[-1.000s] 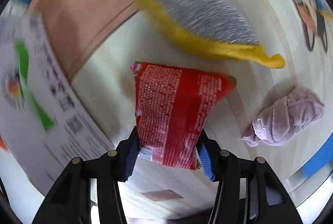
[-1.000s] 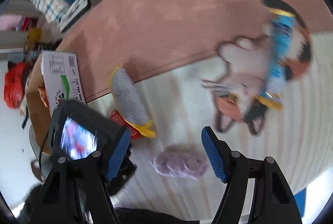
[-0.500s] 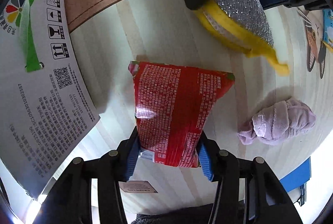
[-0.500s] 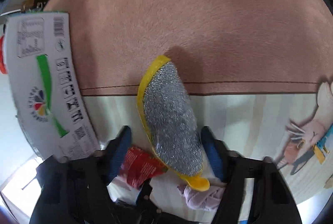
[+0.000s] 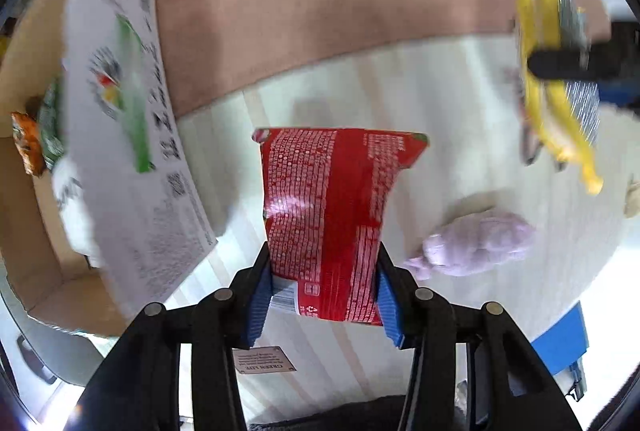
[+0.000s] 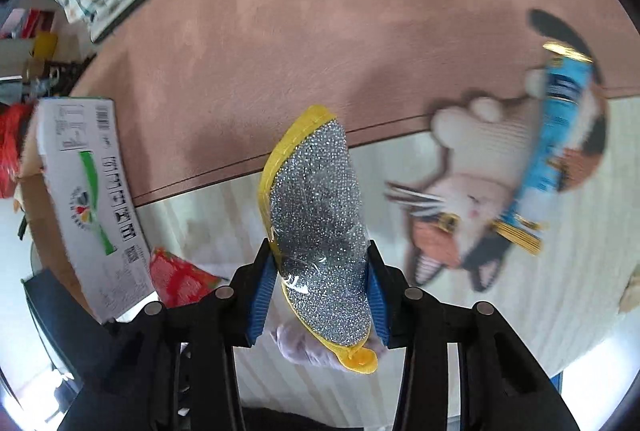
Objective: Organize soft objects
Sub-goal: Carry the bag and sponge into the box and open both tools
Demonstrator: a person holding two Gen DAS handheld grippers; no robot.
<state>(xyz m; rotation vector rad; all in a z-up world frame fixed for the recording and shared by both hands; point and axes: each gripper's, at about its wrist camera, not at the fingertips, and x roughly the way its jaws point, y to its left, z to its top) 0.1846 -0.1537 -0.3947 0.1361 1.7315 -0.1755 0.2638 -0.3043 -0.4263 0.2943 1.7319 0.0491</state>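
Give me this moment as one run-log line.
left gripper: shut on red packet | right gripper: shut on scrubber | purple cloth: on floor | box: left

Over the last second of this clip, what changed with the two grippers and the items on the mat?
The right gripper, open and empty a second ago, closed on the silver-and-yellow scrubbing pad and lifted it off the mat. The left gripper still holds the red snack packet, carried toward the cardboard box. The lilac cloth stayed put.
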